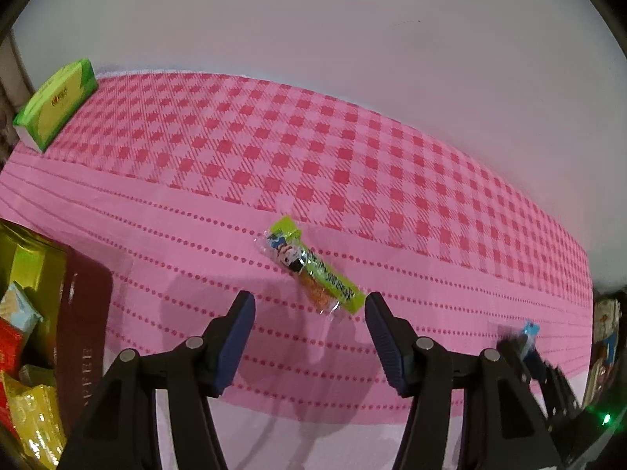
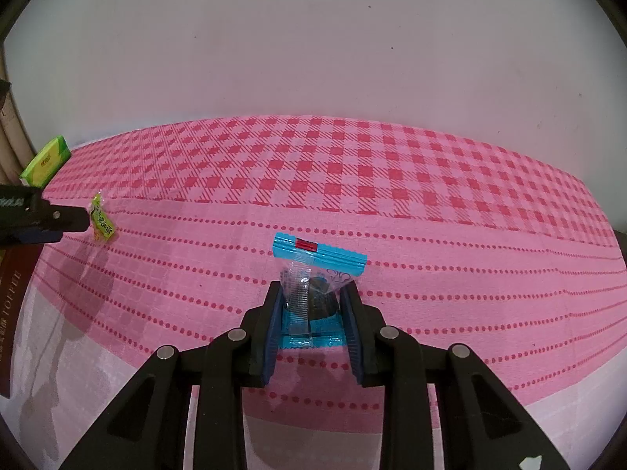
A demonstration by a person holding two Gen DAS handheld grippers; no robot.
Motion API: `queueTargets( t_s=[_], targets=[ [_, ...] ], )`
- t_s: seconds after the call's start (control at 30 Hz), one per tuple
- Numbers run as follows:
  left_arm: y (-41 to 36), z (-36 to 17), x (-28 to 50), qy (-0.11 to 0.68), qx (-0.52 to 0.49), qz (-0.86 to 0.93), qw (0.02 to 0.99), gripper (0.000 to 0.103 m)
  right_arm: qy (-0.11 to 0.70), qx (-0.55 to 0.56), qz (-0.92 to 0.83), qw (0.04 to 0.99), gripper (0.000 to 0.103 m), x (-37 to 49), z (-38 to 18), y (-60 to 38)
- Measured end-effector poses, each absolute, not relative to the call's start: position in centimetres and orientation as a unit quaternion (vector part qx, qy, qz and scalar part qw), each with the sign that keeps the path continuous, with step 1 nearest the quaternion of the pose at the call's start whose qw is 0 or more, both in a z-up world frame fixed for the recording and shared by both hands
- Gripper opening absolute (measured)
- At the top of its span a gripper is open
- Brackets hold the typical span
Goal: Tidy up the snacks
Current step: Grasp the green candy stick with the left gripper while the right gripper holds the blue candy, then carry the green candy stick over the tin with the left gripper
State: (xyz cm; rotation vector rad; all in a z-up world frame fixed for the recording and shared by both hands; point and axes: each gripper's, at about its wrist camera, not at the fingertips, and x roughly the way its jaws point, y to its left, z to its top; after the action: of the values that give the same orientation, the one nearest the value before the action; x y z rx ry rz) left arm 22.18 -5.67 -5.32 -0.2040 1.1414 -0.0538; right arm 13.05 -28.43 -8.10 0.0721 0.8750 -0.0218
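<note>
A long green snack stick packet (image 1: 313, 266) lies on the pink tablecloth just ahead of my left gripper (image 1: 309, 305), which is open and empty above it. The packet also shows in the right wrist view (image 2: 102, 219), with the left gripper's fingers (image 2: 66, 221) beside it. My right gripper (image 2: 313, 301) is shut on a blue snack packet (image 2: 313, 274) with a dark piece inside, held just above the cloth. That packet and the right gripper show small in the left wrist view (image 1: 527, 337).
A dark red box (image 1: 78, 337) holding several wrapped snacks stands at the left; its edge shows in the right wrist view (image 2: 11, 305). A green tissue box (image 1: 55, 102) sits at the far left by the wall. More packets (image 1: 605, 337) are at the right edge.
</note>
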Motion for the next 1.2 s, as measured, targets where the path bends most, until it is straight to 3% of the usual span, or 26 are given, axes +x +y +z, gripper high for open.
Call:
queueTargets(
  t_s=[0.33,0.4,0.57,1.2],
  targets=[
    [-5.6,-7.0,25.7,0.559,-0.103,-0.007,0.823,0.06,0.424,0.035,-0.011,0.905,0.027,13.1,-8.1,-28.5],
    [-5.4,-7.4,26.0,0.563,-0.103,-0.011,0.82,0.044,0.424,0.035,-0.011,0.905,0.027,13.1,-8.1,-28.5],
    [-5.3,-8.1,26.8,0.572,-0.091,-0.016,0.815,0.025,0.424,0.034,-0.011,0.905,0.028,13.1,-8.1,-28.5],
    [-3.6,-5.4,22.5,0.555,-0.061,-0.04,0.829,0.019,0.425,0.028,-0.015,0.905,0.028,13.2,-8.2,-28.3]
  ],
)
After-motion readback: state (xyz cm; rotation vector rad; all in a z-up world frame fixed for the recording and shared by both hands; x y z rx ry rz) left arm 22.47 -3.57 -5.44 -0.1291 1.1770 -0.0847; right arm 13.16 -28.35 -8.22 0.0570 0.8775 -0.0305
